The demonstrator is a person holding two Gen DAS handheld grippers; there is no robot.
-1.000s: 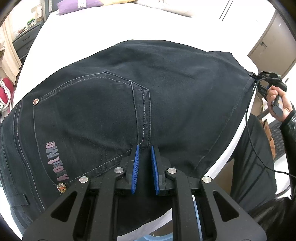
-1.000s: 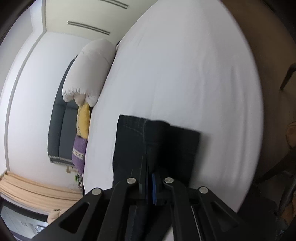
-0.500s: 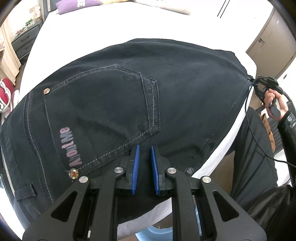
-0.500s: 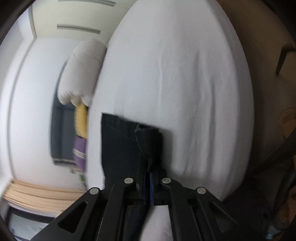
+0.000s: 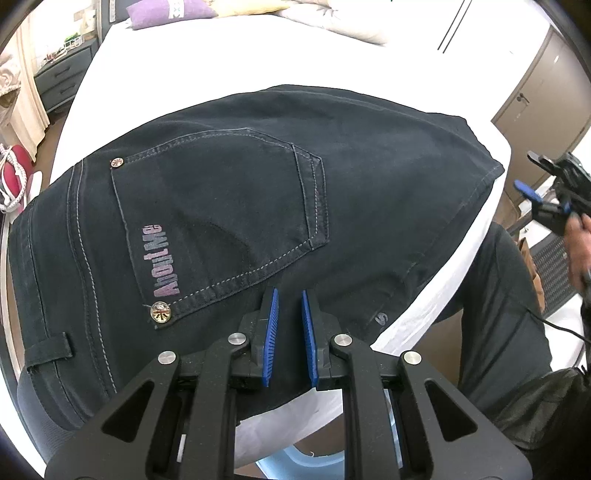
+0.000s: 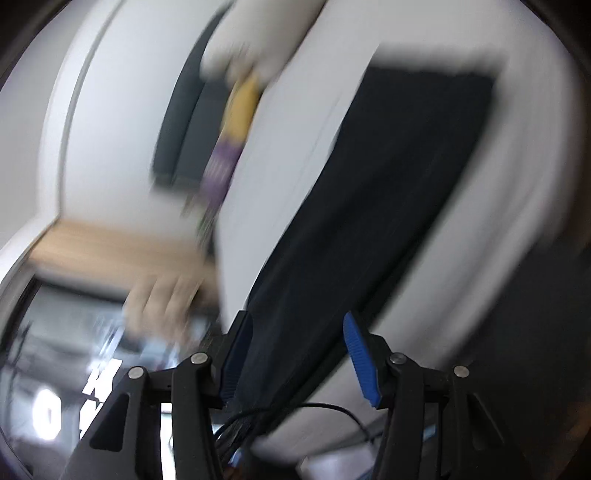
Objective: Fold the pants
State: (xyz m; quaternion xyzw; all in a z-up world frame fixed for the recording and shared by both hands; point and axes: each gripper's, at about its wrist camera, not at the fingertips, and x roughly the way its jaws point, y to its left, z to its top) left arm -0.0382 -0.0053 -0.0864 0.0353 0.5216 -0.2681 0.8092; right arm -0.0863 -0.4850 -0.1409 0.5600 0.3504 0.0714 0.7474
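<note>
Seemingly mostly done: black denim pants (image 5: pixel 258 221) lay folded flat on white bed (image 5: pixel 221 62). Left gripper (image 5: pixel 290 325) nearly closed, holding nothing; right gripper (image 6: pixel 295 354) opening, empty. Maybe one fold left.

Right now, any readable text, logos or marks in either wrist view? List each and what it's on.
"AboutMe": pinkish lettering running along the edge of the back pocket of the black jeans.
"S": small pale mark on the jeans near the bed edge.
Purple pillow: white pattern, too small to read.
Right wrist view: bright white shapes at lower left, too blurred to read.
</note>
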